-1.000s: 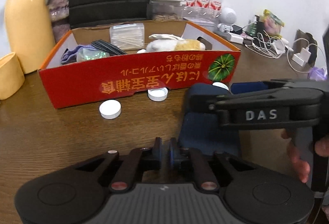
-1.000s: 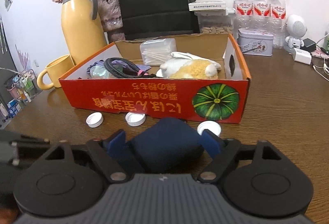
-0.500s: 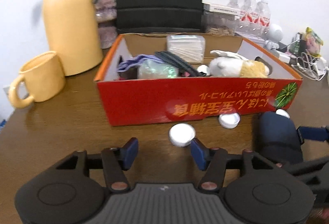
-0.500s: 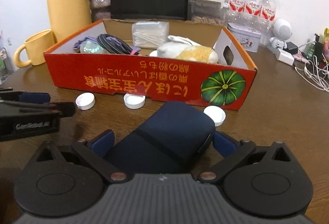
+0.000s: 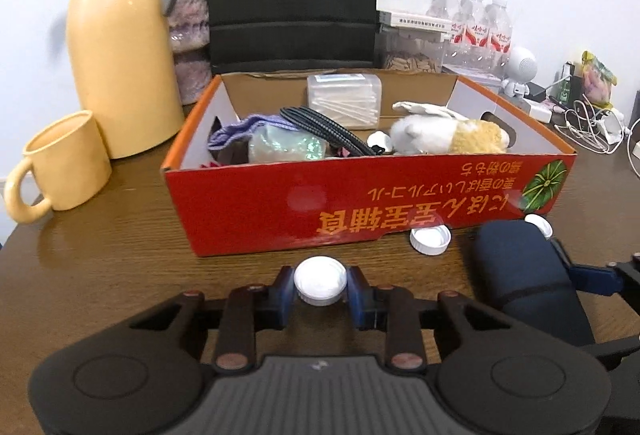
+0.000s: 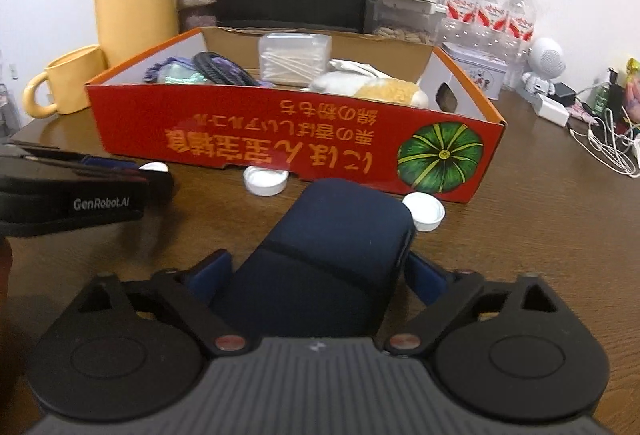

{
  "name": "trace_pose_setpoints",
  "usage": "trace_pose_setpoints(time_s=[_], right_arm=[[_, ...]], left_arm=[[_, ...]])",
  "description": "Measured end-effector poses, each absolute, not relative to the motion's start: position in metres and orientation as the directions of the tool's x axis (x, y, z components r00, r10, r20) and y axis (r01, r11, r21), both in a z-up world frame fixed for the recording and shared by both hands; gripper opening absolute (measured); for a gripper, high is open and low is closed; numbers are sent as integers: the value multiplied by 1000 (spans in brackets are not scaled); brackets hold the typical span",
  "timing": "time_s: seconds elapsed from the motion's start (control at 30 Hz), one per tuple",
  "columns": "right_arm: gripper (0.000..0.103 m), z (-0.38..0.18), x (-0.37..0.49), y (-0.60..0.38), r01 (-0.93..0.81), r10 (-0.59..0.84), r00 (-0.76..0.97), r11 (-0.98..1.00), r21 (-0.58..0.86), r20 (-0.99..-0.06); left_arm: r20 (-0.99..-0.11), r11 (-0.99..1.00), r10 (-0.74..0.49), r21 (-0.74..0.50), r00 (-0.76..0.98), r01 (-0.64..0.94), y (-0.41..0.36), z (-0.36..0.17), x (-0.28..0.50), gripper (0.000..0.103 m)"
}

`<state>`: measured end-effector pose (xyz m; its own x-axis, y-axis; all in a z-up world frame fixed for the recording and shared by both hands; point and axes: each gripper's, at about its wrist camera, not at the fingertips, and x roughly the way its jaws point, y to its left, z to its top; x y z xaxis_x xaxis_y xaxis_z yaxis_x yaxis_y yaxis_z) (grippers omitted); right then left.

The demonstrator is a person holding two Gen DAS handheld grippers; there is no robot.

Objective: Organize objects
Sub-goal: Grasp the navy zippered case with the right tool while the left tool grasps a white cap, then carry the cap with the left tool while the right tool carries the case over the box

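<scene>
Left gripper (image 5: 320,293): jaws have just been closing; pads now pinch a white cap (image 5: 320,285) by its rim, on the table (image 5: 100,255) just before the box (image 5: 360,203).
Right gripper (image 6: 316,275): jaws have just been closing and stand wide, clasping a navy case (image 6: 332,255) on both flanks.
Case position: on the table, front end near the box wall, a second cap (image 6: 424,210) just beside it.
Cap handling: judged light, rigid, smooth plastic; likely to pop free if squeezed off-centre. Grip across the full diameter.
Case handling: appears padded, slightly yielding, bulkier. Hold mid-length on the side walls.
Loose items: third cap (image 5: 430,239) against the box.
</scene>
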<state>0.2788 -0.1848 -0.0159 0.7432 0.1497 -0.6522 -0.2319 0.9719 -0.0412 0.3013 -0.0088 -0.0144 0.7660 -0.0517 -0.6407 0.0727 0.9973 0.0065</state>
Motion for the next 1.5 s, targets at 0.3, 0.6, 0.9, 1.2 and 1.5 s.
trace_pose_setpoints(time_s=[0.3,0.6,0.9,1.2,1.5], right_arm=[[62,4,257,-193,-282,225,759,959,2,-611],[62,38,239,-201,-312,284,812,950,32,-510],[62,73,256,-204,-315,306,861,948,46,-406],[62,79,309,-199,-287,300,888,954,88,-349],[62,65,356,-193,-291,312,890,950,114,-334]], left_arm=[[-601,996,-68,0,796,85,-8,6,276,27],[-537,995,-91,-19,838,96,-12,36,263,27],[-468,996,-85,-60,880,65,-13,65,284,27],[-443,995,-65,-96,894,25,-6,71,328,27],[-440,997,-35,-73,897,3,-3,65,372,27]])
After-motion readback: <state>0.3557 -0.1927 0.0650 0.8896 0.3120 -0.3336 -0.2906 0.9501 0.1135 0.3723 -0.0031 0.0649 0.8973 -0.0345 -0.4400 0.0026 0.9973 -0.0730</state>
